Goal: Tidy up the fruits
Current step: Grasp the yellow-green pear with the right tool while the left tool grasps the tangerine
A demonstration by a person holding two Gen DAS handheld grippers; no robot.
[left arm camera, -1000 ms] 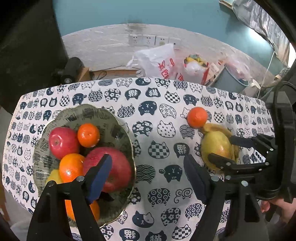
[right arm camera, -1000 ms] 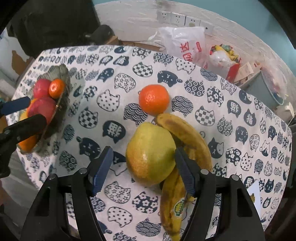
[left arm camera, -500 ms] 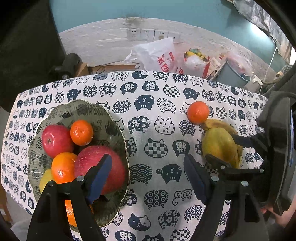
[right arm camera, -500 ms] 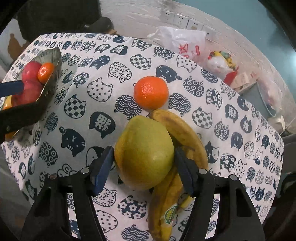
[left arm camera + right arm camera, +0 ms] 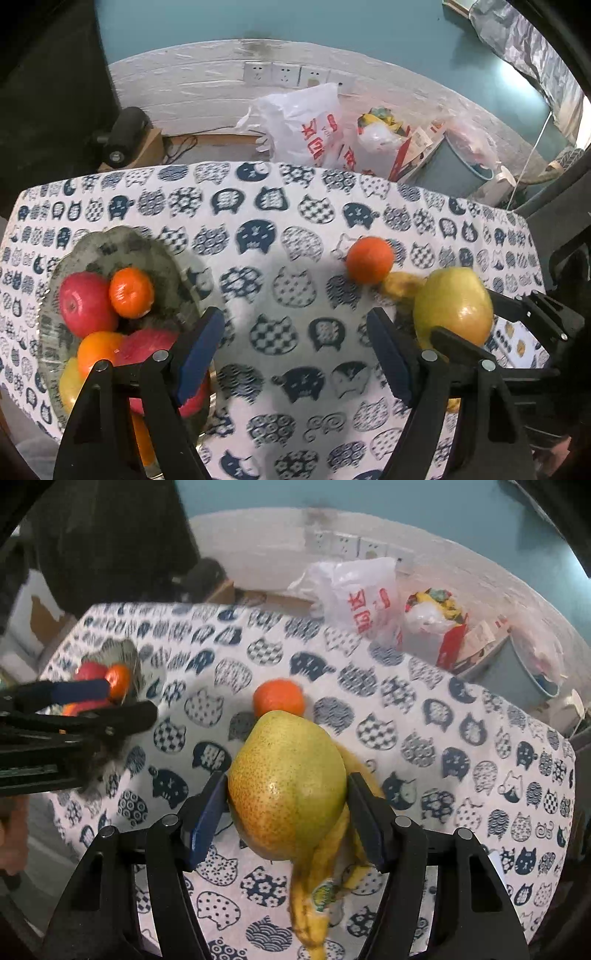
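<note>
Right gripper (image 5: 286, 805): jaws have just been closing, both pads now pinching the pear (image 5: 288, 786), apparently lifted above the banana (image 5: 317, 878). Left gripper (image 5: 295, 354): spread wide, empty, beside the fruit bowl (image 5: 110, 247).

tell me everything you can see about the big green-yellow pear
The pear is large and smooth, green-yellow with an orange-red blush and fine speckles, narrower end pointing away. The right gripper is shut on it, blue pads on both flanks. It looks lifted off the cat-print tablecloth, above the banana, in front of a loose mandarin.
</note>
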